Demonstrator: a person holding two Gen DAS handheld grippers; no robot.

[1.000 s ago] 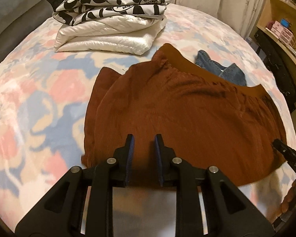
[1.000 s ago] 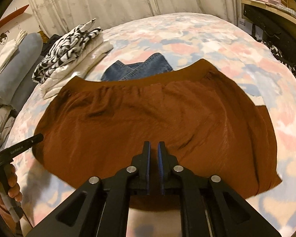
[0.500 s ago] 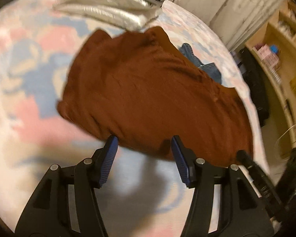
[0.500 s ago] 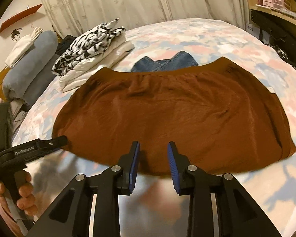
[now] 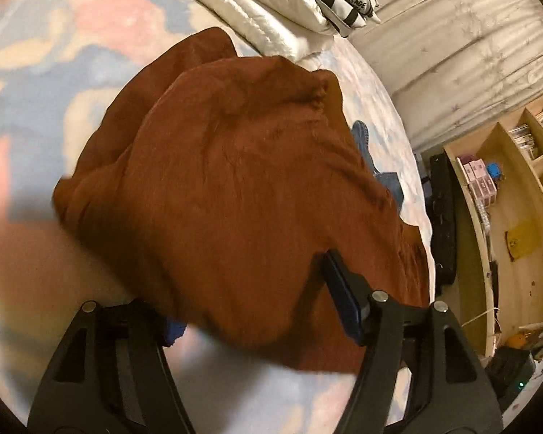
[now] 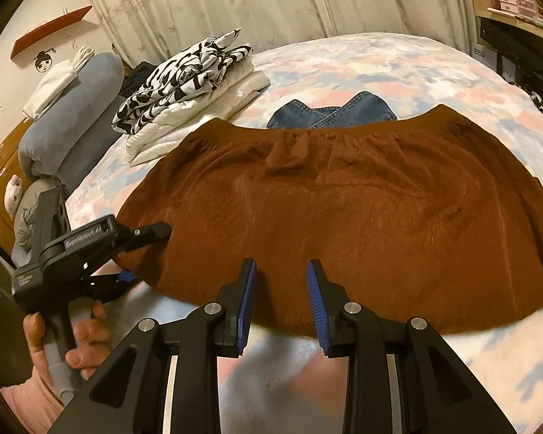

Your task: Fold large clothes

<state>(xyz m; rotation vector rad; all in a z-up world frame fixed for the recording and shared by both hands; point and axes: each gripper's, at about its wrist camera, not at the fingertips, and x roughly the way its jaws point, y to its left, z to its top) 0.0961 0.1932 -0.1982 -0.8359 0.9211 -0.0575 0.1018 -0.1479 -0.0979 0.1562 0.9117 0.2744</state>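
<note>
A rust-brown skirt (image 6: 344, 224) is lying spread flat on the flowered bedspread (image 6: 398, 65), filling the middle of the right wrist view, its gathered waistband toward the top of the frame and its hem toward the bottom. The right gripper (image 6: 279, 302) is sitting at the bottom centre with its 2 blue-padded jaws parted over the hem, nothing clamped between them. At the lower left of that view, a hand (image 6: 72, 340) is holding the left gripper (image 6: 146, 253), whose jaws have just been opening and are standing wide apart around the skirt's left hem corner, one finger above the cloth and one below; the pads are not pressing on it. In the left wrist view the skirt (image 5: 242, 188) is filling the centre, and its edge is draping over the lower left finger. A pile of folded clothes (image 6: 184, 90) is resting at the upper left, and a piece of denim (image 6: 329, 112) is peeking out just behind the waistband.
</note>
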